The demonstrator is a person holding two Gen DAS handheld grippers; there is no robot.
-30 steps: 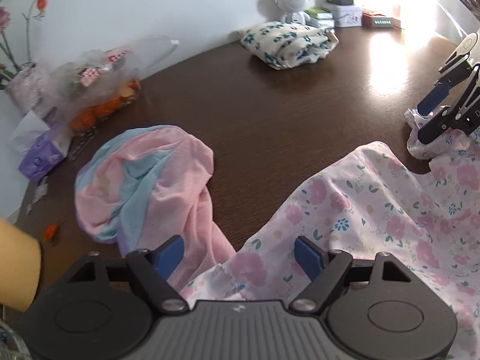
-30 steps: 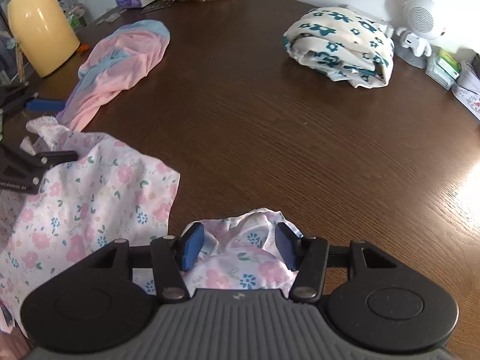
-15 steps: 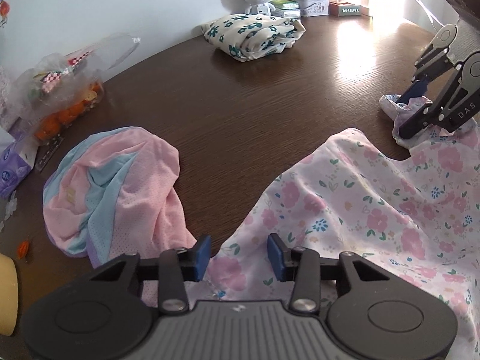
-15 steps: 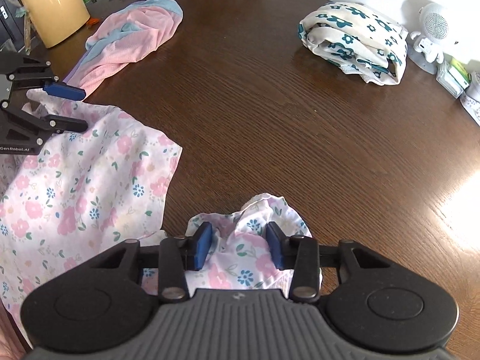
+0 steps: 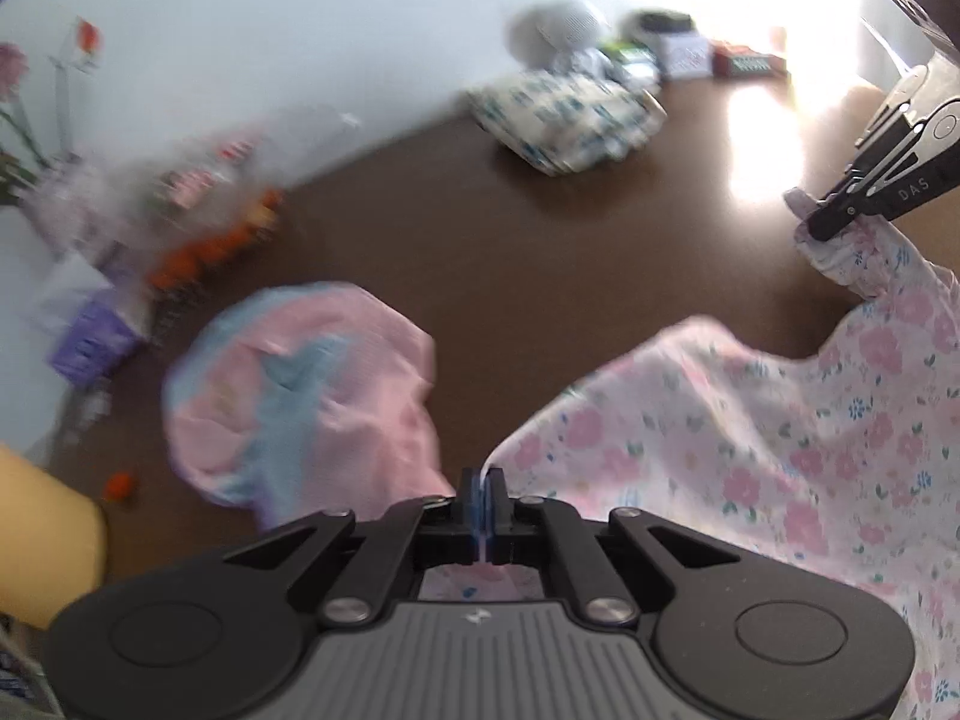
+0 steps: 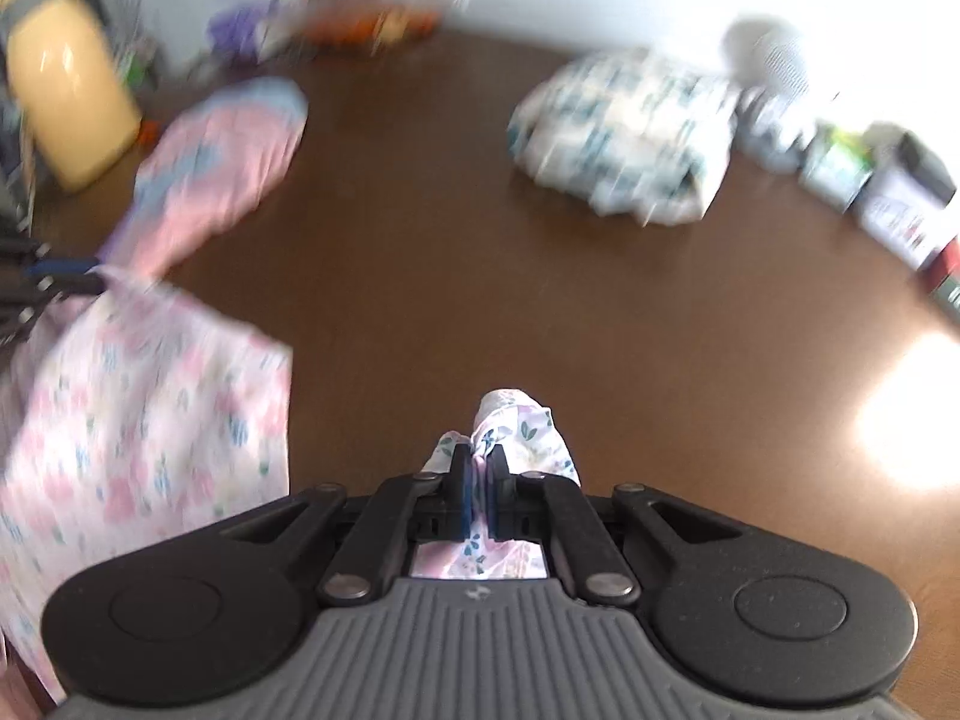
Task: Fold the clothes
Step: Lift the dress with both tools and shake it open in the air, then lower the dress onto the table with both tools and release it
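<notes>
Both tongs are now pinching shut where they were spread: my left gripper (image 5: pixel 483 495) and right gripper (image 6: pixel 478 480) are holding the pink floral cotton garment (image 5: pixel 780 450), hanging stretched between them, above the brown wooden table (image 5: pixel 570 252).

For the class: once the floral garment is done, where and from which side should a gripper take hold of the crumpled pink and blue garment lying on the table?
Probably at the pink and blue garment's long tail nearest the left gripper, coming in low from the near side. The tail lies thin on the table, while the far end is a bunched mound. Both grippers, right gripper included, are now shut on the floral garment.
</notes>
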